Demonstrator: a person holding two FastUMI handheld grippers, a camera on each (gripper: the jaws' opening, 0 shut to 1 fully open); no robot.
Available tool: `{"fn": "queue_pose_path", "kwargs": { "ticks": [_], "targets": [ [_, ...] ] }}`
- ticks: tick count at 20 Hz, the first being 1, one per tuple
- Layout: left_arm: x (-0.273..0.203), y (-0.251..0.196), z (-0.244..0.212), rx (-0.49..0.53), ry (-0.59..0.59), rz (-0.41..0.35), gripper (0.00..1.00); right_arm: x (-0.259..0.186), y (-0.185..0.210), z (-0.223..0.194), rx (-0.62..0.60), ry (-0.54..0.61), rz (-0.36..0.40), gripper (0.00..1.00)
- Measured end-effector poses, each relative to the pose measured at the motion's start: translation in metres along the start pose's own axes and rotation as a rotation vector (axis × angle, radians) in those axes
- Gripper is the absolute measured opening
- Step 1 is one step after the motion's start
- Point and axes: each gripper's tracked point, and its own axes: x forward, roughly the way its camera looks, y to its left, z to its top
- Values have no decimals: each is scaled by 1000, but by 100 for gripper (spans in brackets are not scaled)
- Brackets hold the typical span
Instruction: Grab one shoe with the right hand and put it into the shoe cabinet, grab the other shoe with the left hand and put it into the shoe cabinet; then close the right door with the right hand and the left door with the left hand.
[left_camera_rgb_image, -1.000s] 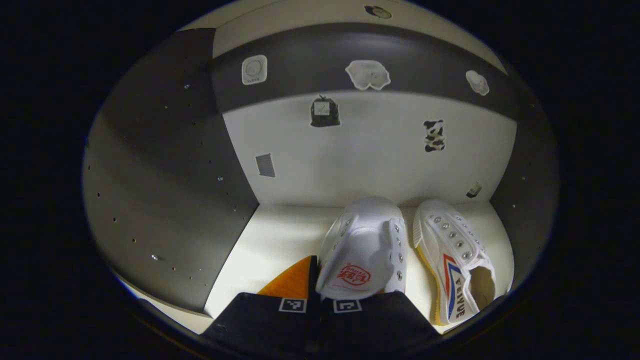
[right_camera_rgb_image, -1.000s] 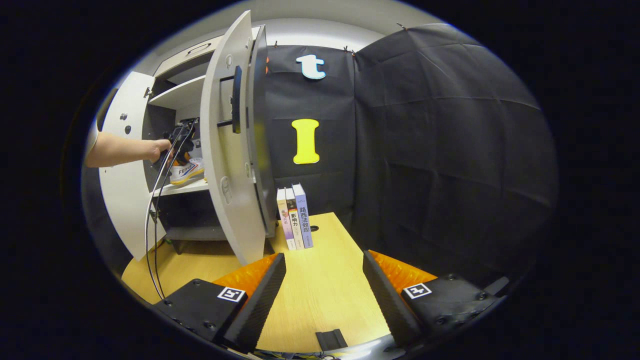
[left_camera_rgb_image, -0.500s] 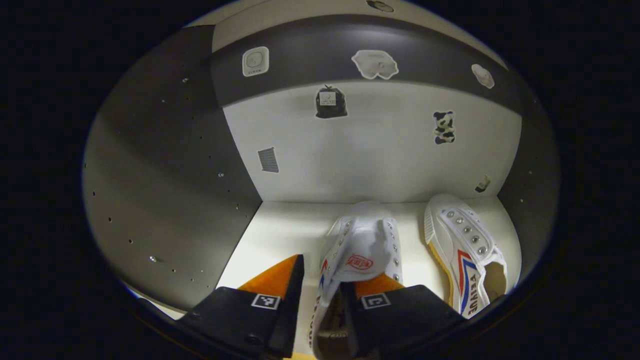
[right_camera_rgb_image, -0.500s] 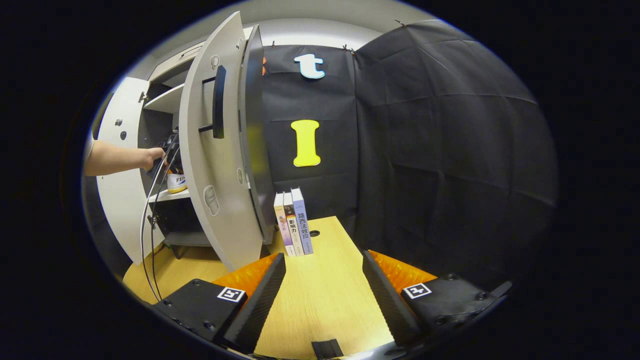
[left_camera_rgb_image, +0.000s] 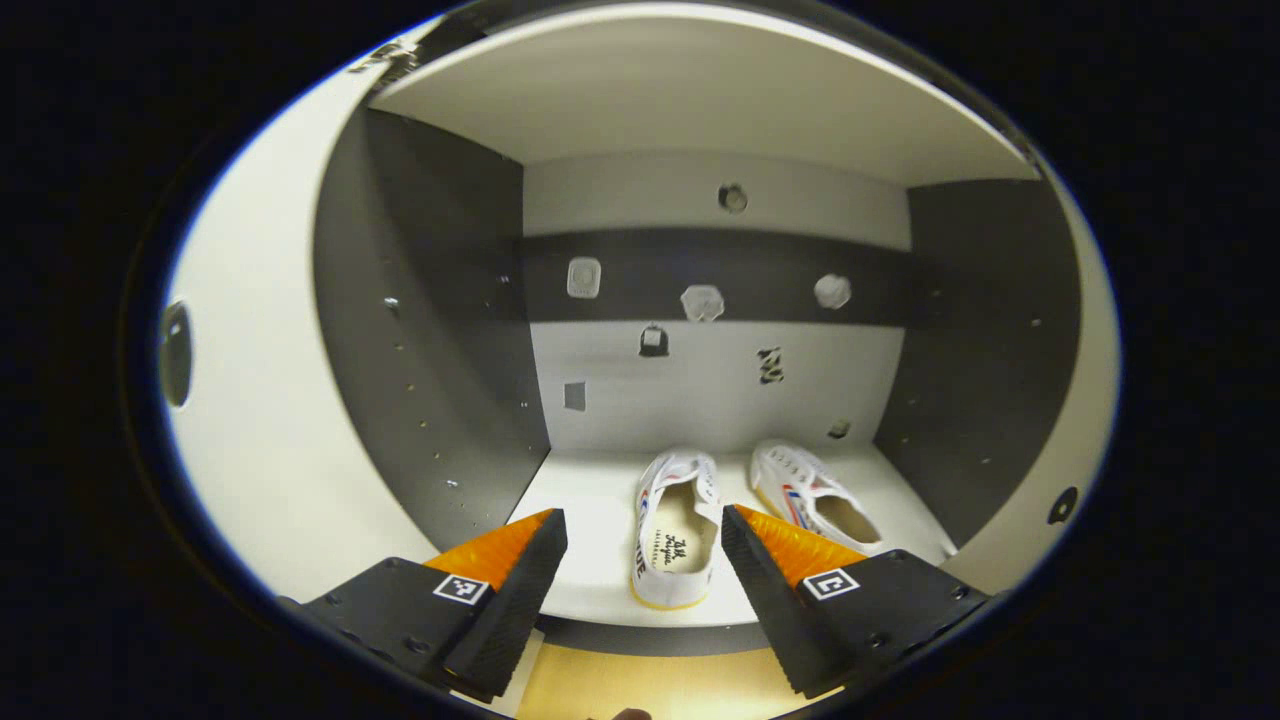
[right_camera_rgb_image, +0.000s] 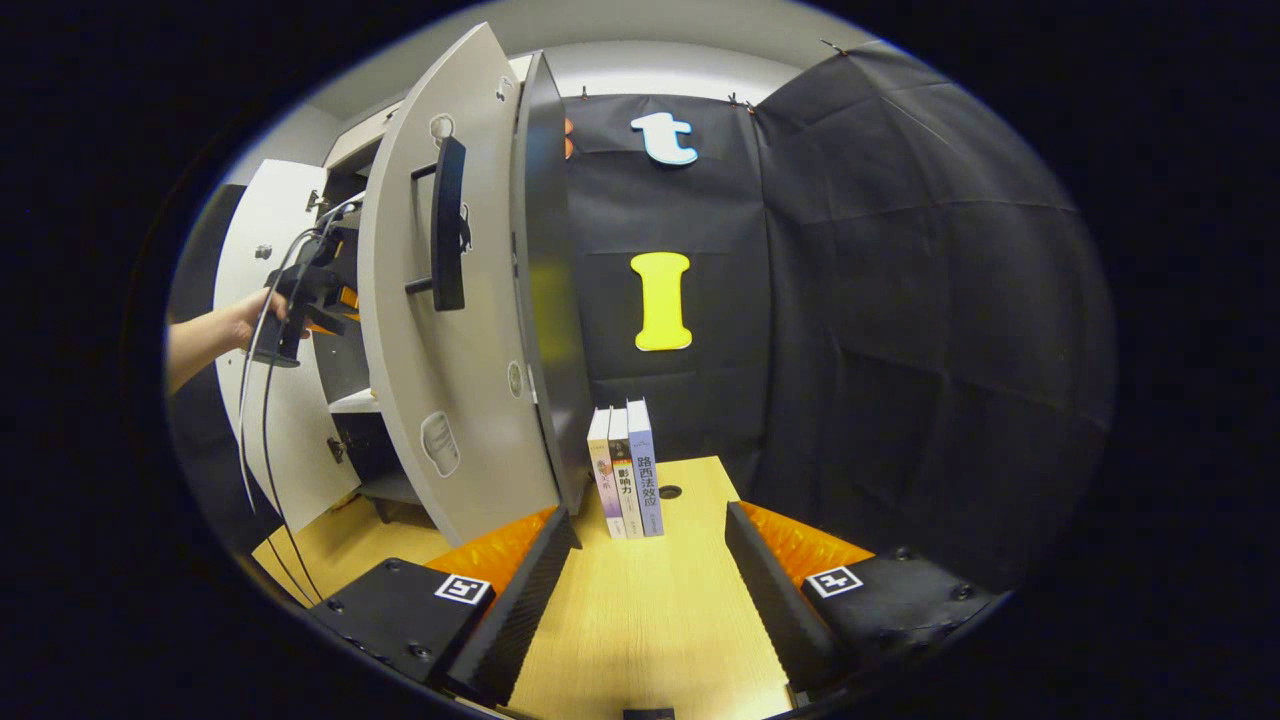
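1. Left gripper view: the left gripper (left_camera_rgb_image: 640, 560) has its jaws spread, holding nothing.
2. At 12 o'clock past it, both shoes sit on the shoe cabinet shelf (left_camera_rgb_image: 590, 480): the near shoe (left_camera_rgb_image: 678, 530), with the far shoe (left_camera_rgb_image: 815, 495) at 2 o'clock.
3. Right gripper view: the right gripper (right_camera_rgb_image: 650, 560) is spread over the table (right_camera_rgb_image: 650, 620); the right door (right_camera_rgb_image: 450, 330) stands open at 10 o'clock.

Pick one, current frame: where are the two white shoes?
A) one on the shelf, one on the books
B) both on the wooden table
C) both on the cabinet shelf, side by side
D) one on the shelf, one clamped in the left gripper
C: in the left gripper view the near shoe and the far shoe both sit on the cabinet shelf, and the left gripper is open with nothing between its fingers.
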Motion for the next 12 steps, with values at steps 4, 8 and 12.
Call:
{"fn": "queue_pose_path", "kwargs": {
  "ticks": [4, 8, 12],
  "targets": [
    [-83, 20, -22, -76, -126, 53, 97, 14, 12, 1, 6, 13, 41, 98],
    [-153, 52, -83, -68, -177, 141, 96, 17, 20, 23, 52, -41, 30, 98],
    [-187, 58, -132, 11, -163, 116, 94, 14, 25, 53, 74, -82, -36, 98]
  ]
}}
